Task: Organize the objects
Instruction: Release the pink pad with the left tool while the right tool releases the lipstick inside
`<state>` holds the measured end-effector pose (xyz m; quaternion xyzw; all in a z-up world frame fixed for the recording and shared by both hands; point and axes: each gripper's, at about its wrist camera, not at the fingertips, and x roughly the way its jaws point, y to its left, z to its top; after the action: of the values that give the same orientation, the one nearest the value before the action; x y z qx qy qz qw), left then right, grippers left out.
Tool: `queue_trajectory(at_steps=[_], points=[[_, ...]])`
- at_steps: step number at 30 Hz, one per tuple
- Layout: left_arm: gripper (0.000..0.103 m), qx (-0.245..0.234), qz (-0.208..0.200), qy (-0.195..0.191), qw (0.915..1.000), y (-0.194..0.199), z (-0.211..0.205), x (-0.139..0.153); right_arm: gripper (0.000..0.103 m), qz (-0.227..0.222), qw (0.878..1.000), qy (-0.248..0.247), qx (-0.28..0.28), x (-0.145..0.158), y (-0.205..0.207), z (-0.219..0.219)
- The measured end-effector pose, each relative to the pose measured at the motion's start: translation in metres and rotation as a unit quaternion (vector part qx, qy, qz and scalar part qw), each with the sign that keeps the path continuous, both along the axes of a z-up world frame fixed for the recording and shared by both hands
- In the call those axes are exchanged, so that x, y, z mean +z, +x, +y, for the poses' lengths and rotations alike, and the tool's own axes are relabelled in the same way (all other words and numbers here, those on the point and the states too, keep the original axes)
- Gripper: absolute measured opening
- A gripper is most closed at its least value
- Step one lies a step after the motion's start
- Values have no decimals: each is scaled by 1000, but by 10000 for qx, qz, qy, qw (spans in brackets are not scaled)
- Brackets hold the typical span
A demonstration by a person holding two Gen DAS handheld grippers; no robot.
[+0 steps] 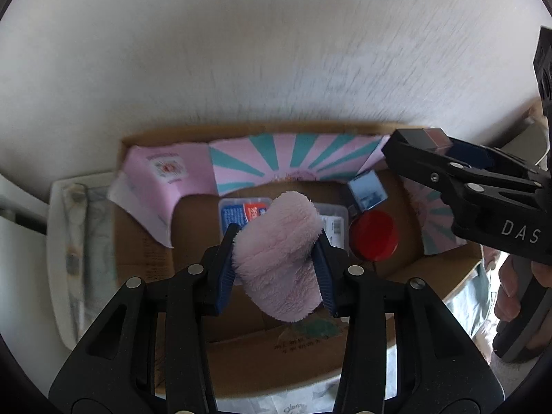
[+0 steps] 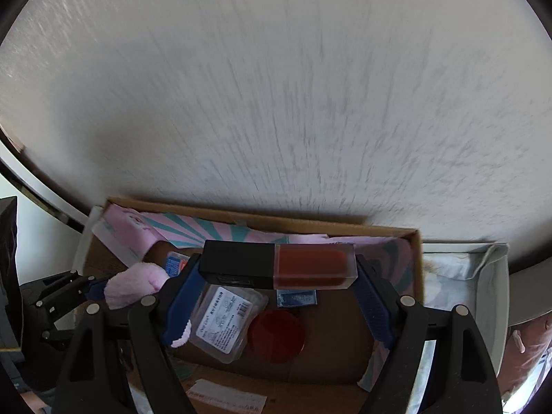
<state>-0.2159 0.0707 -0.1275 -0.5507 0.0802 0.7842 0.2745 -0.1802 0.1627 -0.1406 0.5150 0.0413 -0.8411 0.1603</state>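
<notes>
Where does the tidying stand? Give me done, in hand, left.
Done: a red lid, a clear plastic case and a small blue box already lie in the cardboard box. In hand: the left gripper clamps a pink fluffy item; the right gripper clamps a lip gloss tube. Left: dropping both in.

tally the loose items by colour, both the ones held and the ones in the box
pink: 1, fluffy pad in left tool
red: 2, lip tint tube in right tool; round lid
clear: 1, plastic packet
blue: 1, small carton
total: 5
</notes>
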Motion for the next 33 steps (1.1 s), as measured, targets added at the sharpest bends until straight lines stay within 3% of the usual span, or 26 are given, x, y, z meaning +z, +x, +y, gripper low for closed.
queue_trajectory(at_steps=[9,11,13,14,15,26,33], points=[[38,-111,-33,-230,9997,-3,3,-12,80,-283,9995,51,143,-17,-14,-6],[43,-190,81,-353,9992,-1,5,-10,80,-454,9987,145,204,-21,-19,-10],[76,-245,124,-485,9984,1,6,-10,85,-558,9980,186,249,-25,-22,-16],[101,-255,150,-549,9981,2,6,-10,89,-505,9983,142,250,-25,-22,-16],[103,-269,188,-506,9982,4,5,-9,102,-417,9988,108,252,-24,-20,-16],[103,-248,127,-295,9992,10,0,-19,103,-350,9989,-5,324,-20,-14,-9],[103,-247,244,-232,9991,19,7,-13,103,-110,9997,12,200,2,-1,-2]])
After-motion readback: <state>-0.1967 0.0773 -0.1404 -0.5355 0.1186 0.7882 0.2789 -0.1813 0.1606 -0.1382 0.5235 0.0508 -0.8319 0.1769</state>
